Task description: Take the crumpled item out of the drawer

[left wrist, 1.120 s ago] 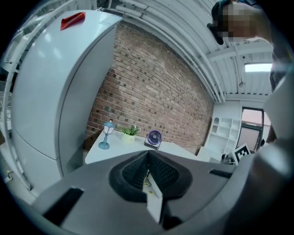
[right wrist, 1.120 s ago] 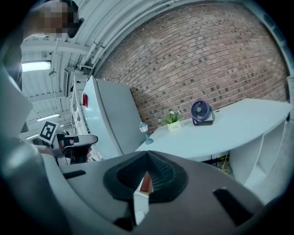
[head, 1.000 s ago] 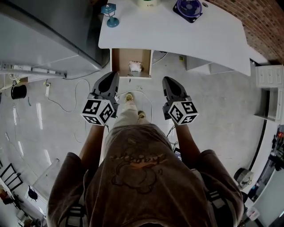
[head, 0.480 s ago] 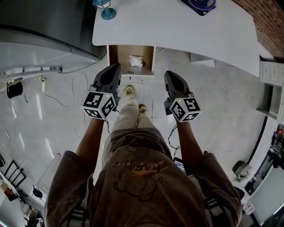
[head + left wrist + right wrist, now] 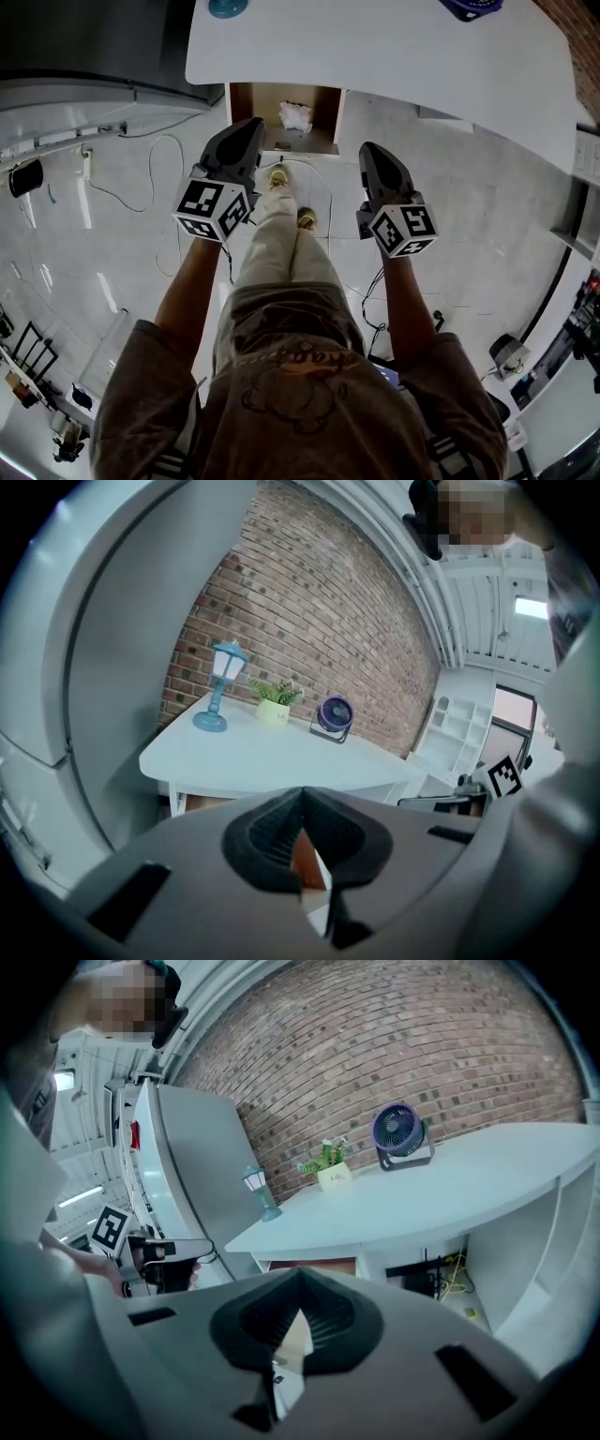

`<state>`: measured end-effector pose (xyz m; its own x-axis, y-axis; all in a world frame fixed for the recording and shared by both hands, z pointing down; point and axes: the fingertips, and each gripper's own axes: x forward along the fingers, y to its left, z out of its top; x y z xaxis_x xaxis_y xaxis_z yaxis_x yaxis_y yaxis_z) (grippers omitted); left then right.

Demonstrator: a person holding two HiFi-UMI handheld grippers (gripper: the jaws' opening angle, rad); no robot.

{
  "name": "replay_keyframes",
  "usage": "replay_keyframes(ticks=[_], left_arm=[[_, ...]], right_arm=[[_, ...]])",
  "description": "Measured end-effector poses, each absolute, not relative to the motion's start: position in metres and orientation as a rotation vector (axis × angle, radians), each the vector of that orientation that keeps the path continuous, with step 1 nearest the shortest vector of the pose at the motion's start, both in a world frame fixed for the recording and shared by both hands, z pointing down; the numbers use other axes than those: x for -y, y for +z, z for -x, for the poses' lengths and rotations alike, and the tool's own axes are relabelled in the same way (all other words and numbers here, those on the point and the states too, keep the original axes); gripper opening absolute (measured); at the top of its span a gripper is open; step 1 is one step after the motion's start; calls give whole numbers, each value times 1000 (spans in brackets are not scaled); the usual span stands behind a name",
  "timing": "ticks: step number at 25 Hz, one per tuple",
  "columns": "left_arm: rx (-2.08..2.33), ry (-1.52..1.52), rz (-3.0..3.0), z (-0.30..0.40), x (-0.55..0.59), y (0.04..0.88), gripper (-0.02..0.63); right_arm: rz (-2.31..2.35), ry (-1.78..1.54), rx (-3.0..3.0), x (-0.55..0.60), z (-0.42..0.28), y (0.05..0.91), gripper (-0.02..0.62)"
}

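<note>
The crumpled white item lies inside the open wooden drawer under the white table. My left gripper hangs just short of the drawer's left front corner, jaws shut and empty. My right gripper is level with it, to the right of the drawer, also shut on nothing. In the left gripper view the dark pads meet at the left gripper tips, with the drawer a brown strip under the table. The right gripper points at the drawer too.
On the table stand a blue lamp, a small potted plant and a purple fan. A grey fridge rises left of the table. Cables trail over the floor. The person's legs are between the grippers.
The person has stepped nearer the table; the drawer and crumpled item sit closer to both grippers, and the lamp and fan have slid off the top of the head view. Both jaws stay shut.
</note>
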<state>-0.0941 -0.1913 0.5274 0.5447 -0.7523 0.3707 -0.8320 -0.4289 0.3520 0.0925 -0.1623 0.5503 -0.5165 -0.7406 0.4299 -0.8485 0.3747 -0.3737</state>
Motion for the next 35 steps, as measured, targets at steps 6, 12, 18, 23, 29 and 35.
replay_keyframes(ticks=[6, 12, 18, 23, 29, 35], left_arm=[[1261, 227, -2287, 90, 201, 556, 8], [1260, 259, -2289, 90, 207, 577, 8], [1254, 242, -2276, 88, 203, 582, 9], [1217, 258, -2274, 84, 201, 585, 82], [1157, 327, -2296, 78, 196, 591, 169], [1083, 423, -2339, 70, 197, 602, 252]], right_arm=[[-1414, 845, 2442, 173, -87, 577, -3], [-1388, 832, 2436, 180, -88, 596, -3], [-1384, 832, 2434, 177, -89, 597, -3], [-1377, 838, 2431, 175, -89, 596, -3], [-1389, 843, 2432, 176, -90, 593, -3], [-1393, 847, 2429, 176, -91, 593, -3]])
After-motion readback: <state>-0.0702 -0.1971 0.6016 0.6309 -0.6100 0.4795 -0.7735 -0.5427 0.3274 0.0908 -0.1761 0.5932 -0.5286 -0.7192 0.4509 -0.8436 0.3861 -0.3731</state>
